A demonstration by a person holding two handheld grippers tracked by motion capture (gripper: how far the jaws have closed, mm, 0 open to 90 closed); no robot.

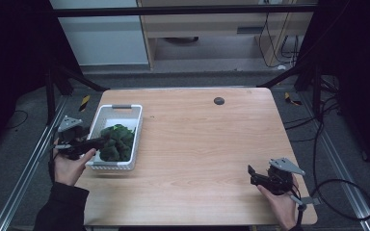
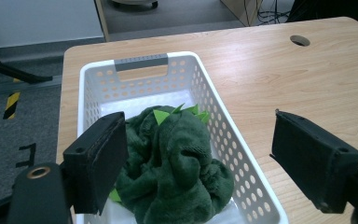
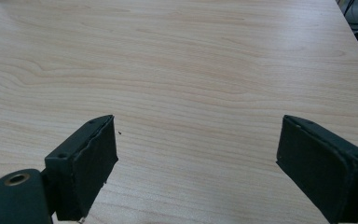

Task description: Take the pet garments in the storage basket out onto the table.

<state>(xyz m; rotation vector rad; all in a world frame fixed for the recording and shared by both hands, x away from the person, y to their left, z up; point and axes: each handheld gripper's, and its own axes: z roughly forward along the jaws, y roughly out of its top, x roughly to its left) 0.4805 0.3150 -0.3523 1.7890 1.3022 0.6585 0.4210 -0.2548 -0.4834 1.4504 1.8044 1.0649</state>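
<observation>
My left gripper (image 1: 100, 141) sits over the near-left rim of the white perforated plastic basket (image 1: 136, 126), jaws spread wide, nothing between them. In the left gripper view, w/ the left gripper (image 2: 198, 158) looking down, one jaw is over the basket's left wall, the other over bare wood just right of it. The crumpled dark green plush cloth w/ light green spikes (image 2: 172, 163) lies inside the basket (image 2: 193, 77), bunched toward the near end; in the high view the cloth (image 1: 118, 142) is right at my jaw tips. Can't tell if touching. My right gripper (image 1: 252, 174) is well apart, near the front-right corner of the light wood table (image 1: 197, 139), jaws released too. In the right gripper view my right gripper (image 3: 196, 163) frames plain tabletop (image 3: 191, 70).
</observation>
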